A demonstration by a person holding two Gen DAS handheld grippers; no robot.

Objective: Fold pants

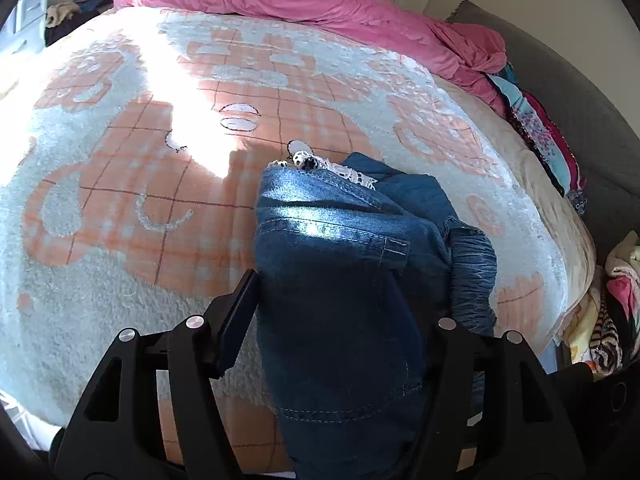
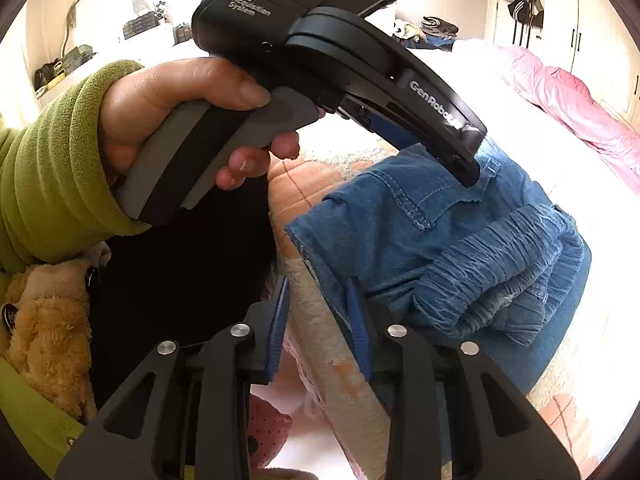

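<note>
Blue denim pants lie bunched on the peach and pale blue blanket, near the bed's front edge. My left gripper is open, its fingers wide apart with denim draped between and over them; the right finger is hidden under cloth. In the right wrist view the pants lie folded over with the gathered waistband at right. My right gripper is open at the pants' near edge, holding nothing. The left gripper's body, held by a hand in a green sleeve, presses down onto the denim.
A pink duvet is heaped along the bed's far side. Piles of clothes lie at the right edge, with more on the floor. A plush toy sits at left below the bed edge. Wardrobes stand behind.
</note>
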